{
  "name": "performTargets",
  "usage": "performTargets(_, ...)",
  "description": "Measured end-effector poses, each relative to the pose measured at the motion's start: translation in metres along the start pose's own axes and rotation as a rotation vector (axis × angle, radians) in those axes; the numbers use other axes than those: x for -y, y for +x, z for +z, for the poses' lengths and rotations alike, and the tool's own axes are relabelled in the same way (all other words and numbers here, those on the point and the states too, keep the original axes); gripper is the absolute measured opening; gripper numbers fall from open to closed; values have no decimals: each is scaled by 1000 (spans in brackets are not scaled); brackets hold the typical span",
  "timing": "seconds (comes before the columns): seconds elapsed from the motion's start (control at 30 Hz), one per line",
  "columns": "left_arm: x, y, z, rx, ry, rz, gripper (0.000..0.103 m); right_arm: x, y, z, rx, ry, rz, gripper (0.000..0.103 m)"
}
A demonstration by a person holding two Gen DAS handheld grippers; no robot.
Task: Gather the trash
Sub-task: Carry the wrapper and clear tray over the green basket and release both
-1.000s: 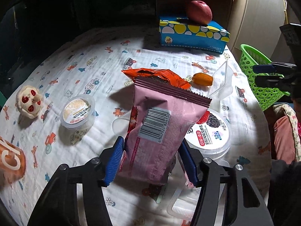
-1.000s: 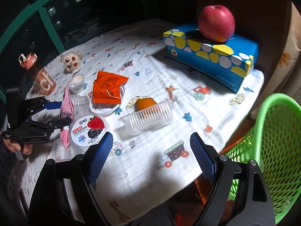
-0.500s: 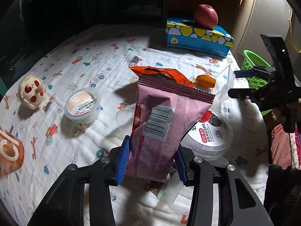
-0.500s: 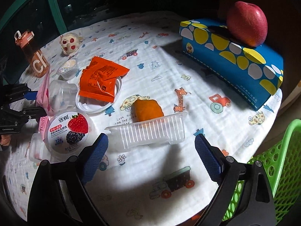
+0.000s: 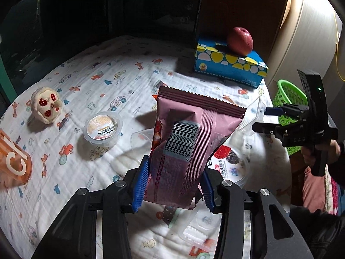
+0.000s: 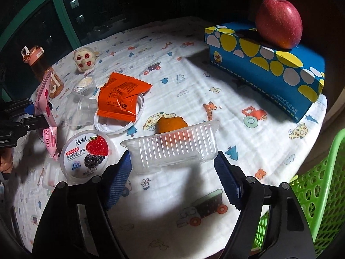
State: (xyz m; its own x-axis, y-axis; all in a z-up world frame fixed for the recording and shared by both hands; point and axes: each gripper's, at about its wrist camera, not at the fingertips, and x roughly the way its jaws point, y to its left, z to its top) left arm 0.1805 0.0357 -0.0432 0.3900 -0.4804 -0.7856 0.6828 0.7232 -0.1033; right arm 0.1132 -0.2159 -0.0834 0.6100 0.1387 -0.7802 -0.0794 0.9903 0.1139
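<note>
My left gripper (image 5: 172, 185) is shut on the lower end of a pink snack wrapper (image 5: 194, 133) and holds it upright above the table. The right wrist view shows that wrapper (image 6: 44, 99) at the far left. My right gripper (image 6: 172, 172) sits low at a clear ribbed plastic tray (image 6: 172, 149) that stands on its edge. Its jaws are closing with the tray between them, and the pads are right at the tray's two ends. An orange wrapper (image 6: 120, 95) lies on a white lid. A berry yogurt tub (image 6: 88, 153) is left of the tray.
A green mesh basket (image 6: 319, 183) stands off the table's right edge. A blue tissue box (image 6: 269, 64) carries a red apple (image 6: 278, 21). An orange food piece (image 6: 170, 123) lies behind the tray. A small sealed cup (image 5: 103, 127), plush toy (image 5: 46, 103) and orange bottle (image 6: 41, 64) sit left.
The left jaws narrowed on the pink wrapper and lifted it a little. The right gripper came down close to the clear tray, and its jaws narrowed around it.
</note>
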Motion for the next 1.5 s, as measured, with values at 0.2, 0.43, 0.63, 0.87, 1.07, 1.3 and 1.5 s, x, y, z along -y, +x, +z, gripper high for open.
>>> performTargets(0.2,14,-13,3,19,-14,1,43,0,-24,-7,31,20,20,76)
performTargets(0.43,41,-22,5,36,-20,-10,43,9,-54,-22,56,60,3,76)
performTargets(0.63,73,-21,8,34,-19,-30,43,26,-82,-35,77,97,-41,76)
performTargets(0.87,121,-18,16,55,-12,-67,43,56,-116,-55,97,162,-99,76)
performTargets(1.07,163,-9,27,56,-7,-112,43,86,-142,-73,112,216,-156,76)
performTargets(1.3,211,3,43,51,12,-169,43,124,-170,-91,119,283,-229,76)
performTargets(1.5,247,10,60,55,35,-214,43,153,-185,-105,128,342,-268,77)
